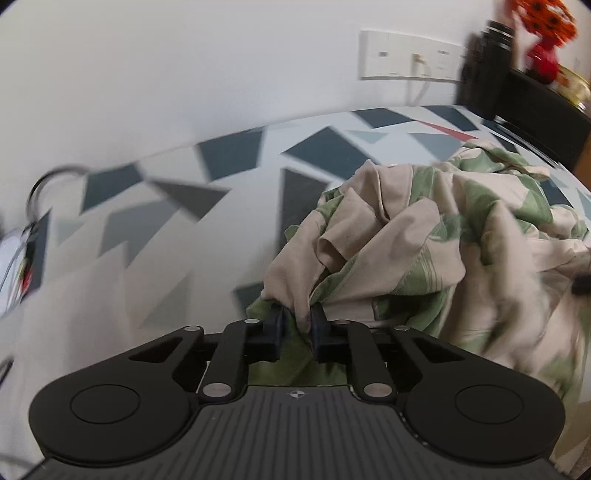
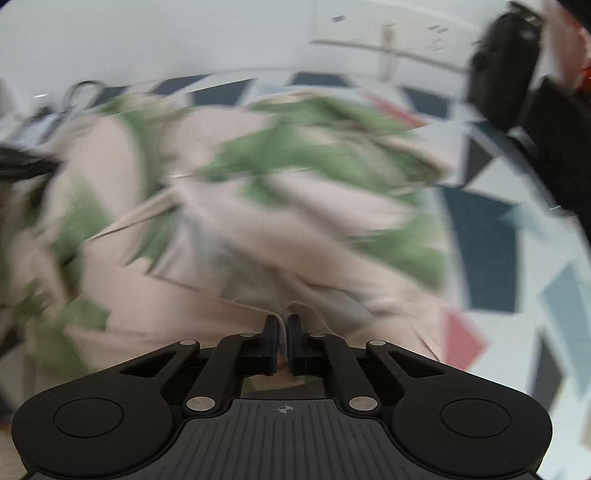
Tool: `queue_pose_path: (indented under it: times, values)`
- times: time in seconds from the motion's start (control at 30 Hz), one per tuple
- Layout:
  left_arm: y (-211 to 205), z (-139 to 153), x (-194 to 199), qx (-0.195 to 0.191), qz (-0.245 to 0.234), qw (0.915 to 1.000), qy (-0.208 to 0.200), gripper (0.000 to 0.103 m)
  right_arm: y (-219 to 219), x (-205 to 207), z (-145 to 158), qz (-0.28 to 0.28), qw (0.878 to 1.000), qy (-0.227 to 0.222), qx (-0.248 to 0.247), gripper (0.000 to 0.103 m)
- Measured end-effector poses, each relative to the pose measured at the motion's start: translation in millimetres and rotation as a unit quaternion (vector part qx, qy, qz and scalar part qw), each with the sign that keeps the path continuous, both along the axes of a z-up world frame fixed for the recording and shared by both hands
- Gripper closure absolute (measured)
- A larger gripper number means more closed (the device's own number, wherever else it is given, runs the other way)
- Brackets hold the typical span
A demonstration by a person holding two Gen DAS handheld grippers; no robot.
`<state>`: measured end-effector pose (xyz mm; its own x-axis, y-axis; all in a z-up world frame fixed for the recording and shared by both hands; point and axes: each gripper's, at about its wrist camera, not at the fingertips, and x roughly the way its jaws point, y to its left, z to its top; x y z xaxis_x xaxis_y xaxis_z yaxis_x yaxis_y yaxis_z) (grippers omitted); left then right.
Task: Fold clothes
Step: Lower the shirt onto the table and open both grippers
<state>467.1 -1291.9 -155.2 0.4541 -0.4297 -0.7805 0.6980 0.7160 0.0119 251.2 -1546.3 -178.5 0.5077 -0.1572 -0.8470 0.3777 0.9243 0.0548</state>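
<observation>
A: Item one: the garment (image 1: 424, 236), beige with green leaf print. Location: crumpled in a heap on the bed sheet (image 1: 229, 173) with its dark triangles, near the wall. Not yet spread, no fold made, as far as I can judge.

B: Item two: left gripper (image 1: 297, 321). Condition?

A: Clenched on a bunched edge of the garment; cloth is pinched between the pads, with green fabric hanging below the jaws.

B: Item three: right gripper (image 2: 282, 326).

A: Jaws drawn almost together on a thin beige edge of the same garment (image 2: 258, 206). That view is smeared with motion, so I can't tell which seam or hem it has.

B: Step in hand?

A: I'd say lifting and spreading the heap so it can be laid flat. To do it well: keep both grips firm, draw the two hands apart until the cloth between them goes taut, then lower it onto a bare stretch of sheet.

B: Risks?

A: The right grip looks shallow and may slip. If the two held points aren't matching corners, the garment will hang twisted; better to regrip then.

B: Sundries?

A: Wall socket plate (image 1: 410, 55), and a red-and-orange toy (image 1: 543, 33) on the dark cabinet. Both well apart from the work.
</observation>
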Motion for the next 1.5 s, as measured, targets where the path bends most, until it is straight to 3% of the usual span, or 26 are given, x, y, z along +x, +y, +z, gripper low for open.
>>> queue_pose_path:
  times: [0.13,0.33,0.37,0.43,0.47,0.5,0.53,0.6,0.7,0.83,0.9,0.93,0.97,1.0,1.07,1.1,1.17,1.37,1.47,1.5]
  values:
    - [34,1,-4,-0.011,0.05,0.9986,0.01,0.088,-34,12,-2,-0.04,0.999,-0.007,-0.018,0.099]
    - [67,2,-20,-0.035,0.104,0.9933,0.037,0.087,-51,51,-6,-0.064,0.997,-0.025,-0.024,0.098]
    - [71,2,-22,-0.042,0.116,0.9914,0.045,0.087,-51,55,-7,-0.064,0.997,-0.024,-0.024,0.093]
    - [78,3,-27,-0.053,0.137,0.9873,0.06,0.077,-47,53,-1,-0.062,0.997,-0.037,-0.019,0.073]
    - [79,4,-29,-0.058,0.145,0.9858,0.062,0.072,-43,50,4,-0.059,0.997,-0.044,-0.017,0.056]
    - [81,7,-31,-0.061,0.152,0.9844,0.063,0.057,-38,44,10,-0.054,0.997,-0.052,-0.017,0.047]
    - [81,9,-33,-0.067,0.157,0.9833,0.063,0.035,-32,39,16,-0.049,0.997,-0.061,-0.018,0.044]
    - [78,17,-38,-0.085,0.15,0.9833,0.058,0.018,-19,30,25,-0.032,0.997,-0.069,0.0,0.042]
    - [61,19,-43,-0.08,0.115,0.9886,0.055,0.013,4,27,23,0.005,0.998,-0.053,0.035,0.037]
    - [37,3,-41,-0.046,0.095,0.9922,0.066,0.013,27,37,4,0.031,0.999,-0.011,0.035,0.038]
    - [32,-1,-41,-0.036,0.085,0.9938,0.062,0.013,29,41,0,0.04,0.998,-0.008,0.039,0.047]
    - [29,-3,-42,-0.031,0.08,0.9945,0.059,0.019,30,41,0,0.05,0.998,-0.007,0.039,0.052]
    - [27,-4,-42,-0.027,0.075,0.9952,0.057,0.026,30,41,1,0.062,0.997,-0.008,0.036,0.063]
    - [25,-5,-42,-0.019,0.069,0.996,0.053,0.042,30,39,1,0.069,0.997,-0.01,0.032,0.077]
    - [29,-5,-39,-0.016,0.06,0.9968,0.05,0.052,26,33,2,0.069,0.997,-0.015,0.033,0.095]
    - [32,-4,-36,-0.019,0.06,0.9966,0.053,0.059,20,31,3,0.057,0.998,-0.017,0.038,0.098]
    - [39,-3,-29,-0.023,0.067,0.9957,0.059,0.066,5,24,4,0.022,0.999,-0.023,0.03,0.099]
    - [41,-3,-20,-0.03,0.086,0.994,0.06,0.066,-60,6,11,-0.1,0.994,-0.051,-0.014,0.099]
    - [38,-3,-21,-0.03,0.091,0.993,0.068,0.055,-63,7,12,-0.12,0.991,-0.05,-0.015,0.093]
    - [38,-2,-21,-0.033,0.09,0.9927,0.073,0.044,-60,7,13,-0.123,0.991,-0.047,-0.018,0.082]
